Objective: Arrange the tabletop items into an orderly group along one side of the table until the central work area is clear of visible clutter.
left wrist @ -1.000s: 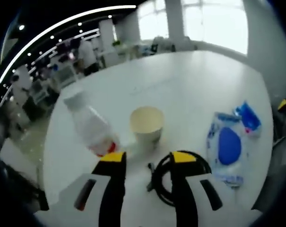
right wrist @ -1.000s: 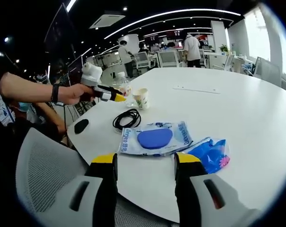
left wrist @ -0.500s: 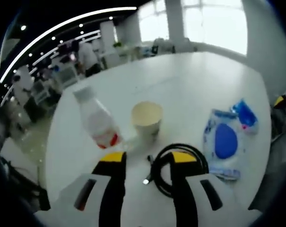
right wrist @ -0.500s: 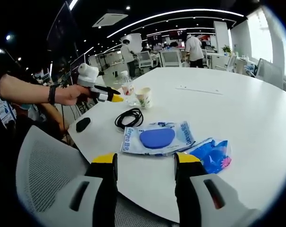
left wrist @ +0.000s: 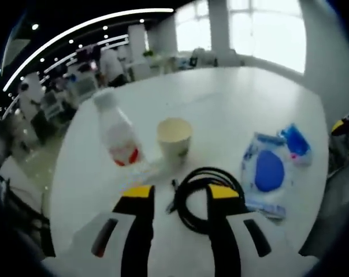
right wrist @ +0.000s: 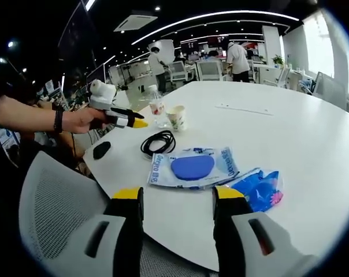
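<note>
Coiled black cable (left wrist: 206, 193) lay before my left gripper (left wrist: 174, 193), jaws spread, empty.
Judged light, floppy; I would pinch across bundled loops.

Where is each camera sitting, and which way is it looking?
Left gripper view: rides on the left gripper, looking over the cable, cup and bottle; its own two jaws show.
Right gripper view: rides on the right gripper near the table edge, facing the blue packet; its jaws, the person's hand and the left gripper show.
Shared: cable, cup, bottle, packet, table.
</note>
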A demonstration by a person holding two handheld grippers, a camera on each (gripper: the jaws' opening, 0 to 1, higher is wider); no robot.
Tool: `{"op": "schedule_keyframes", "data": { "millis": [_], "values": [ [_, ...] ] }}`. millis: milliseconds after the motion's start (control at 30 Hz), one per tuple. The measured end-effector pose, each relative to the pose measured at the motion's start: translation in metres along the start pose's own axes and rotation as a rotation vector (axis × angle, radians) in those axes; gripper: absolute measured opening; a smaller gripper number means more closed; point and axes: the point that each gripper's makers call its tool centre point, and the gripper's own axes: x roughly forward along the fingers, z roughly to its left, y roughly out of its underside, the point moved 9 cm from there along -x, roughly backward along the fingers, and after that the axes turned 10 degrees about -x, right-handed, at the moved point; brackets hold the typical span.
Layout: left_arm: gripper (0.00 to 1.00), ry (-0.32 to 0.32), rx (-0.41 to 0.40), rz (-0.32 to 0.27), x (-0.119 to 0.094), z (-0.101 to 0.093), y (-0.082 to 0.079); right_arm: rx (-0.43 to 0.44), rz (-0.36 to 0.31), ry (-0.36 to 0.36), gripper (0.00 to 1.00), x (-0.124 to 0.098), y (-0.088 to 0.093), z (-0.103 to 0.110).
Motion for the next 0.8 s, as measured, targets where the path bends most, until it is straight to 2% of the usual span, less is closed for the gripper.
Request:
{"op": "schedule_keyframes", "data": {
  "millis": [100,333,500,667,800],
  "values": [
    [0.33,-0.006,-0.042,-0.007,-0.006,-0.007,0.009,-0.016,0.014,0.0,0.47,0.001,0.0,0.001],
    [0.33,0.002,-0.031,0.013,-0.02,-0.022,0.02,-0.037,0.029,-0.012,0.47,0.002,0.001,0.004],
    [0.29,-0.018,-0.096,0.006,-0.025,-0.024,0.027,-0.048,0.038,-0.022,0.47,0.003,0.001,0.006],
    [0.29,-0.015,-0.115,0.011,-0.029,-0.029,0.032,-0.085,0.058,-0.032,0.47,0.005,0.0,0.01],
    [0.3,-0.023,-0.189,-0.012,-0.032,-0.034,0.035,-0.118,0.078,-0.057,0.47,0.008,-0.001,0.015]
  ]
}}
